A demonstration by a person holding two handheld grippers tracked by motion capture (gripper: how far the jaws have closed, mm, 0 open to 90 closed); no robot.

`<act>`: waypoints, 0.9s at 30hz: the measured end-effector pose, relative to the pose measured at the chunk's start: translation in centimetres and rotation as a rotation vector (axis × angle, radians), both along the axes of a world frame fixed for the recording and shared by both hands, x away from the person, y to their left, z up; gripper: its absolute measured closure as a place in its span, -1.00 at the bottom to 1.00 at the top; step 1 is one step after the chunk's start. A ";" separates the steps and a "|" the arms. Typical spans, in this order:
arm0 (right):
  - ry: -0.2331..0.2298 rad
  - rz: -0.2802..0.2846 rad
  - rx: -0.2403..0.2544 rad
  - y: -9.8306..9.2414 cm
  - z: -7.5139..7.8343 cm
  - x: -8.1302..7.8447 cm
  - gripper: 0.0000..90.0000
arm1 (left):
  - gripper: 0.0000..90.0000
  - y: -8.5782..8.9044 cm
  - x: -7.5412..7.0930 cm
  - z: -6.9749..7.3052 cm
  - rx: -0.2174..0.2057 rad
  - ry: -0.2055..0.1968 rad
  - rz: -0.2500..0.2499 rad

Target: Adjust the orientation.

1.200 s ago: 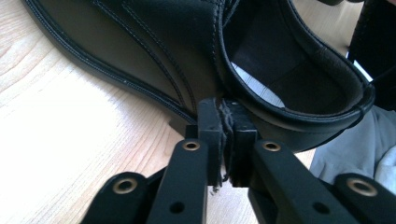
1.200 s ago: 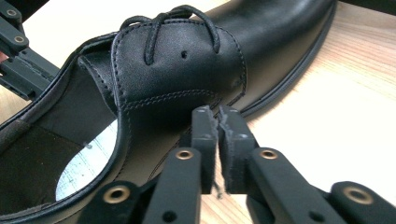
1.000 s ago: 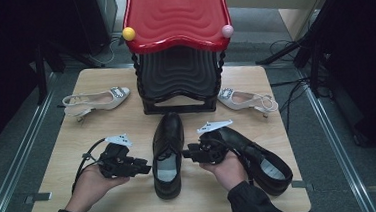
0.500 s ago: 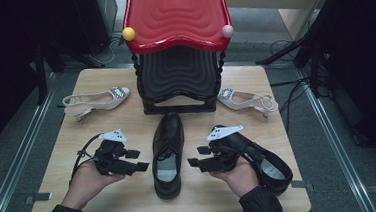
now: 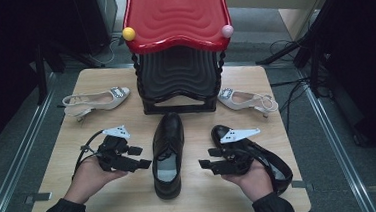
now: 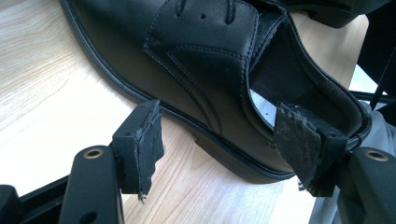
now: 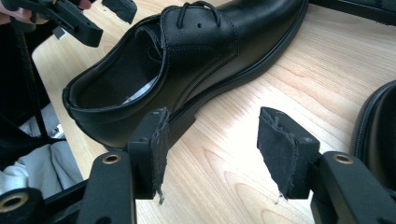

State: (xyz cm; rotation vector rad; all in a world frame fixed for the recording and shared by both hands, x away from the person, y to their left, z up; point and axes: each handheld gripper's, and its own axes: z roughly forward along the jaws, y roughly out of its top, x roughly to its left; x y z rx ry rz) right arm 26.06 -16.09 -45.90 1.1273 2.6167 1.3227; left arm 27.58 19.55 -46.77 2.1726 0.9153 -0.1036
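A black shoe [image 5: 168, 152] is stood on the table [image 5: 53, 145], toe toward the red-topped rack [image 5: 178, 51] and heel toward the person, midway between the two hands. The left gripper [image 5: 142, 164] is held just beside the shoe's left flank, its jaws spread wide with nothing pressed between them; they have just been opening, and in the left gripper view the pads [image 6: 144, 144] are seen apart from the leather, the heel part of the shoe [image 6: 224, 79] lying beyond and between them. The right gripper [image 5: 206, 166] is held a little off the shoe's right flank, likewise spread and empty, its jaws also freshly parted; bare wood is seen between its pads [image 7: 280, 144], with the shoe [image 7: 187, 60] ahead to the left. A second black shoe [image 5: 275, 167] lies under the right hand, and a pale heeled sandal is set at each side of the rack. The step in hand is judged to be a release: the shoe has been set down and let go. If the pair is to be lined up, the second shoe would next be approached, which calls for the right gripper to be turned back toward it.
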 end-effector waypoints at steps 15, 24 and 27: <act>0.001 -0.054 -0.013 -2.6 0.7 -0.9 -0.02 | -0.26 -0.4 0.6 0.1 0.000 -0.004 -0.011; -0.014 -0.092 -0.032 -4.9 0.8 -1.5 -0.01 | -0.26 -0.7 1.0 0.2 -0.004 -0.010 -0.021; -0.014 -0.106 -0.040 -5.5 0.8 -1.8 -0.01 | -0.26 -0.8 1.1 0.2 0.001 -0.013 -0.024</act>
